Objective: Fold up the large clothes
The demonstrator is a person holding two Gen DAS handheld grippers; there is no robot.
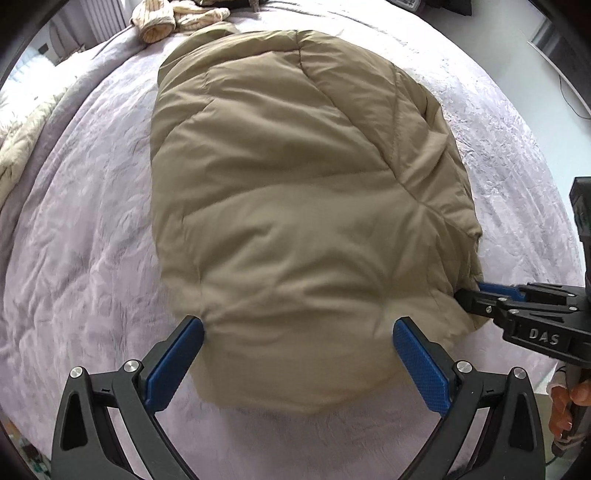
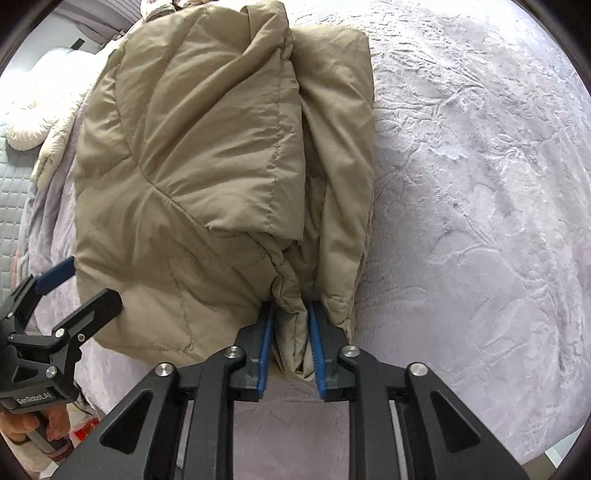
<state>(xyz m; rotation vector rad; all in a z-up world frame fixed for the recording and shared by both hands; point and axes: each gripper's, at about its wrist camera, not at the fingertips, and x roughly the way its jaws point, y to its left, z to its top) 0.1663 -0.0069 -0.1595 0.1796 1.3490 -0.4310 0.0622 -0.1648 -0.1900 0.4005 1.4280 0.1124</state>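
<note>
A tan padded jacket (image 1: pixel 295 177) lies folded into a long bundle on the lilac bedspread (image 1: pixel 92 258). My left gripper (image 1: pixel 298 334) is open, its blue pads on either side of the jacket's near end, nothing clamped. My right gripper (image 2: pixel 291 321) is shut on a bunched fold at the jacket's (image 2: pixel 192 155) near right edge. The right gripper also shows in the left wrist view (image 1: pixel 476 295) at the jacket's right corner. The left gripper shows in the right wrist view (image 2: pixel 74 284) at the lower left.
A cream knitted garment (image 1: pixel 173 18) lies at the far end of the bed. A pale quilt (image 1: pixel 22 133) is bunched along the left side. The bedspread (image 2: pixel 480 221) stretches out to the right of the jacket. The bed's near edge is just below the grippers.
</note>
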